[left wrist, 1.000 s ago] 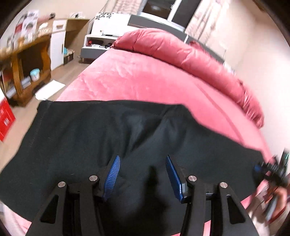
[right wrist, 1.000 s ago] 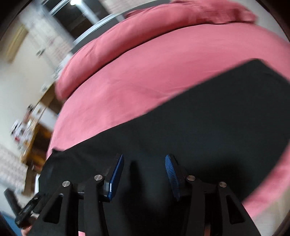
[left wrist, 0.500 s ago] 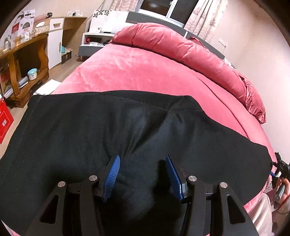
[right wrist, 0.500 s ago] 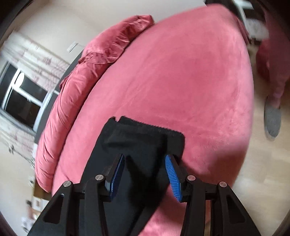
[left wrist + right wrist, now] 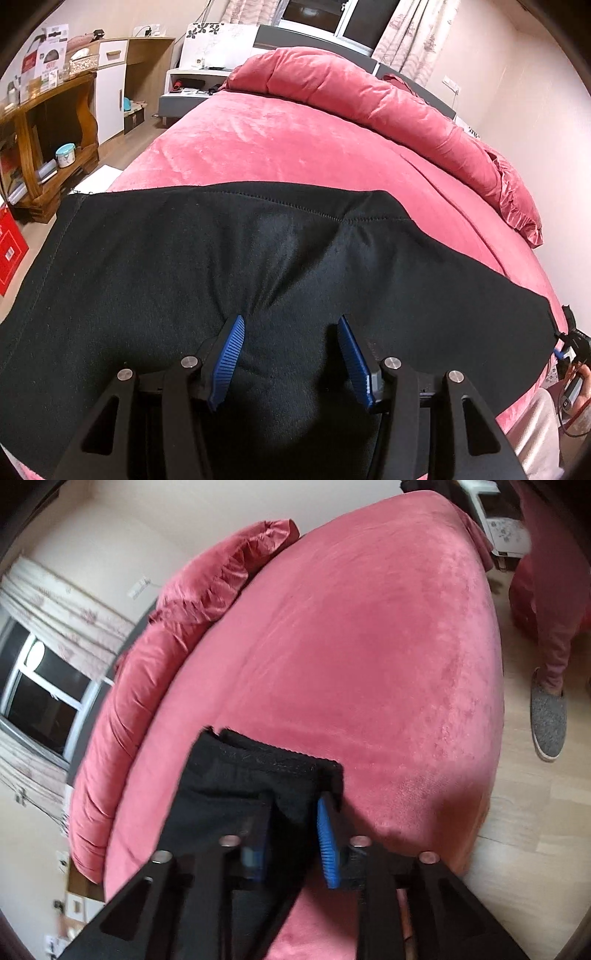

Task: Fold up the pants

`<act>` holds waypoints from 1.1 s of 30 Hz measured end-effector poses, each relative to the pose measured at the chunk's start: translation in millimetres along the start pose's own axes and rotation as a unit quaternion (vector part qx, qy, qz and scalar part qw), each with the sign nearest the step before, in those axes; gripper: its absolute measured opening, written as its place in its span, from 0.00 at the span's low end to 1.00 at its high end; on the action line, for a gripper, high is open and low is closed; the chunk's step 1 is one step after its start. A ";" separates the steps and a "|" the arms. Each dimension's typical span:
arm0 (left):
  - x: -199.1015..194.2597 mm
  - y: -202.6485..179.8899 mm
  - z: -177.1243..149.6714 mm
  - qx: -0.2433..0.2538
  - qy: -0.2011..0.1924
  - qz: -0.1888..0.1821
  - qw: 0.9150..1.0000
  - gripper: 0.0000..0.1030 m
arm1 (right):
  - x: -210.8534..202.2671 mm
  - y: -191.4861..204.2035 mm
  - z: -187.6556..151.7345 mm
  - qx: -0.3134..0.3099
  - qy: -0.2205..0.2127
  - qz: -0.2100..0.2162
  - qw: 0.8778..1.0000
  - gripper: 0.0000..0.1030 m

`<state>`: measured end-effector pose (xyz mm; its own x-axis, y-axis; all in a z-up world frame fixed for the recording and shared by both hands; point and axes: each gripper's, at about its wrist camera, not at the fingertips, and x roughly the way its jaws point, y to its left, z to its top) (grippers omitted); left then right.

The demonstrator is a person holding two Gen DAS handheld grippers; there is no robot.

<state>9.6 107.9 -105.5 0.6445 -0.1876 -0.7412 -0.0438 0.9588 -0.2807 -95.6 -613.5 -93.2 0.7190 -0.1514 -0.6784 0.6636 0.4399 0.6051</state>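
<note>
Black pants (image 5: 184, 266) lie spread flat across the near part of a pink bed (image 5: 280, 147). My left gripper (image 5: 290, 354) hovers just over the middle of the pants, jaws open and empty. In the right wrist view, my right gripper (image 5: 291, 834) is at the cuffed end of the pants (image 5: 258, 768). Its jaws have narrowed around the black fabric, with cloth between the blue pads (image 5: 327, 843). That view is blurred, so I cannot tell if the grip is firm. The right gripper also shows in the left wrist view (image 5: 572, 354), at the pants' far right end.
A rolled pink duvet (image 5: 369, 96) lies along the bed's far side. Wooden shelves (image 5: 48, 122) and a red box (image 5: 9, 251) stand on the left. A person's leg and grey slipper (image 5: 546, 716) are on the wood floor by the bed's right edge.
My right gripper swung from the middle of the pants to the cuffed end and its jaws narrowed onto the fabric. The left gripper came a little closer over the pants.
</note>
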 end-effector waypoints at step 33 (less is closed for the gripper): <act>-9.9 5.0 3.3 -0.025 -0.017 -0.031 0.999 0.63 | -80.8 155.0 -48.8 -0.171 -0.012 0.175 0.969 0.21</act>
<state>5.5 115.3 -97.6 0.6732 -0.2381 -0.7000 -0.0404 0.9335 -0.3564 -60.9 -489.8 35.0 0.8954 0.0413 -0.4434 0.2729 0.7358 0.6198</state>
